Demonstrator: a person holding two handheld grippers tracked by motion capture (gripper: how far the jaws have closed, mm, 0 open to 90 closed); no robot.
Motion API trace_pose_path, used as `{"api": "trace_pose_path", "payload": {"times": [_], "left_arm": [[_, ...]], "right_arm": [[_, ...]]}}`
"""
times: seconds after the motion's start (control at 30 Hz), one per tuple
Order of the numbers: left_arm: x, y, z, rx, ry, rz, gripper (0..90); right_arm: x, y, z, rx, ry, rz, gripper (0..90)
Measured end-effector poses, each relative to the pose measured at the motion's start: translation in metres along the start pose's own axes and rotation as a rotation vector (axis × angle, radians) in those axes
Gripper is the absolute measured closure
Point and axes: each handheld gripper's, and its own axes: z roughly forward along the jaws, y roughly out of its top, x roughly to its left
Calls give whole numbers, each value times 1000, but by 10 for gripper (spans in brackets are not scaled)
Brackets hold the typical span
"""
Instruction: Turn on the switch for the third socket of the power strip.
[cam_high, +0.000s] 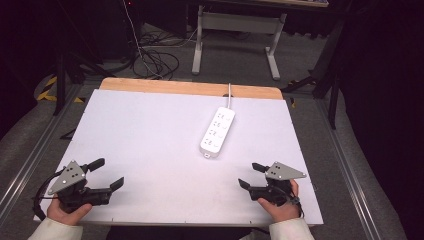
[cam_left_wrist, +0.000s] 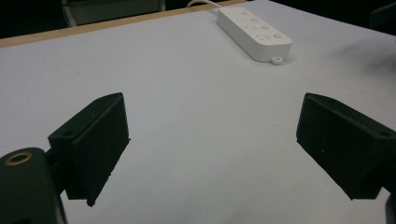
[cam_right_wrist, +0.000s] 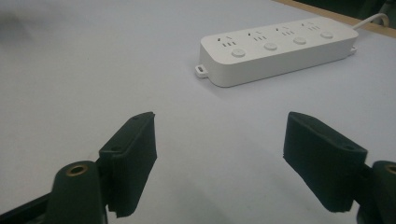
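Left side, near edge of the table (cam_high: 150, 125): your left hand-held gripper (cam_high: 109, 174) rests low on the white surface, jaws spread wide, nothing between them. In the left gripper view the two black pads (cam_left_wrist: 100, 140) frame bare white board, with the power strip (cam_left_wrist: 254, 29) far off to the upper right.

Centre-right, toward the far half: the white power strip (cam_high: 218, 131) lies flat on the table, long axis running slightly diagonal, its white cord (cam_high: 229, 94) leaving over the far wooden edge. Well apart from both grippers.

Right side, near edge: your right hand-held gripper (cam_high: 252, 175) also stands wide and empty, aimed up the table. The right gripper view puts the strip (cam_right_wrist: 280, 46) ahead, with four sockets and four round buttons on top and a small mounting tab (cam_right_wrist: 200, 69) at the near end.

Handling, as a judgement: rigid plastic shell, light to moderate, smooth and likely slippery under the pads. Take it across the narrow width, on the flat long sides near the middle, clear of the buttons. Expect the cord to tug and swing the far end.
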Motion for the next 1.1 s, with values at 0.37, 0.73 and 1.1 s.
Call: {"api": "trace_pose_path", "payload": {"times": [0.37,0.73,1.1], "left_arm": [[-3,1,-1,-3,27,19,100],[-2,1,-2,11,57,30,102],[-4,2,-2,9,54,42,102]], "right_arm": [[1,0,0,-3,-2,-13,274],[1,4,1,9,-6,-24,307],[-2,17,1,21,19,3,354]]}}
